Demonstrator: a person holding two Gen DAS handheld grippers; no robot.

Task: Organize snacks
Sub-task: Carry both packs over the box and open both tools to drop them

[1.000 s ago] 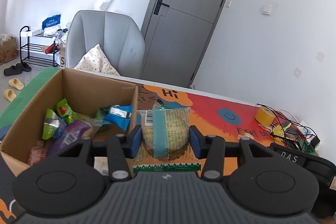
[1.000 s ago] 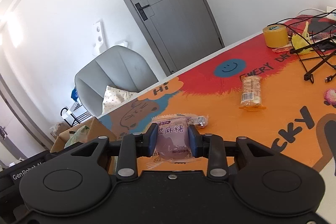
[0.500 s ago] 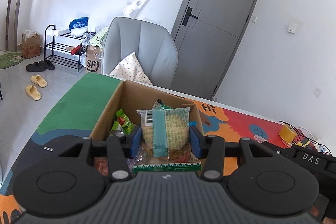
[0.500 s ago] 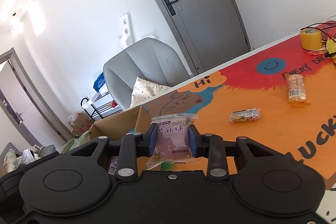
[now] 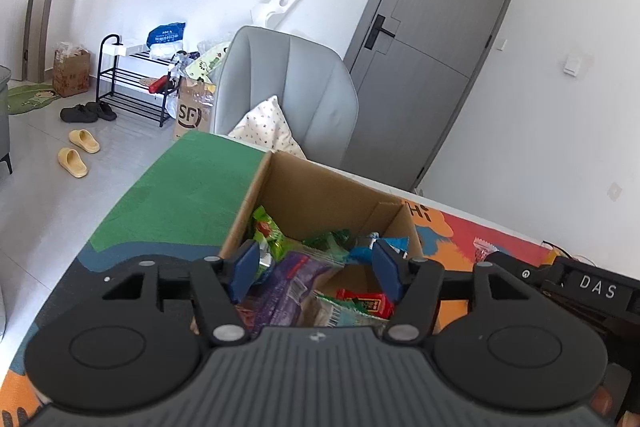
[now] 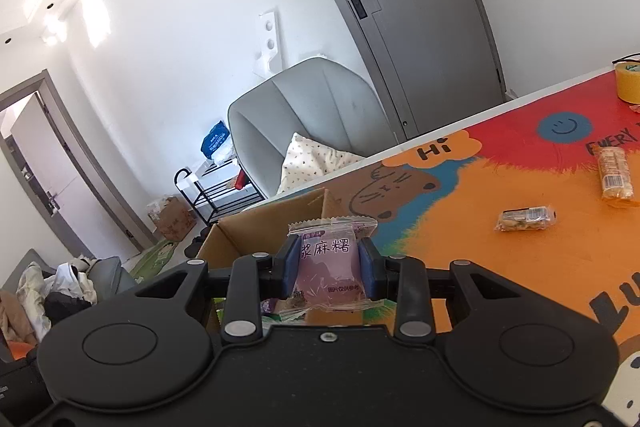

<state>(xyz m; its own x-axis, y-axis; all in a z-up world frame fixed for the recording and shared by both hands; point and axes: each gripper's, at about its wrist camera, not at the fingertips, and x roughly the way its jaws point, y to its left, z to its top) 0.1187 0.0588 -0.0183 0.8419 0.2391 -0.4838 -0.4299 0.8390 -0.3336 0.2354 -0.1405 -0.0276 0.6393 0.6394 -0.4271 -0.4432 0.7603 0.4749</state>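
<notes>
the cardboard box [image 5: 320,199] sits at the 12 o'clock side of your left hand-held gripper [image 5: 316,269], on the painted surface [image 6: 500,187]. it is light, open-topped and already littered with soft wrappers, so it will likely slide if you knock its wall. your left hand-held gripper hangs over it with its blue pads spread apart and nothing between them.

your right hand-held gripper [image 6: 328,265] is clamped on the purple snack packet [image 6: 329,263], pads pressing its two sides at mid-height. that packet looks light and pillowy, with slick film and a soft filling, so hold the padded middle, not the crimped ends, and squeeze gently.

only the left view looks down into the box, showing a green packet [image 5: 266,231] at 11 o'clock and a red one [image 5: 362,303] near 5 o'clock. only the right view shows what lies loose on the surface: a long biscuit pack [image 6: 616,177] at 3 o'clock and a small clear nut packet [image 6: 525,219] nearer in, well apart from the box. both are thin and crinkly; the biscuits will probably crack under a hard pinch, so take them across the short side.
</notes>
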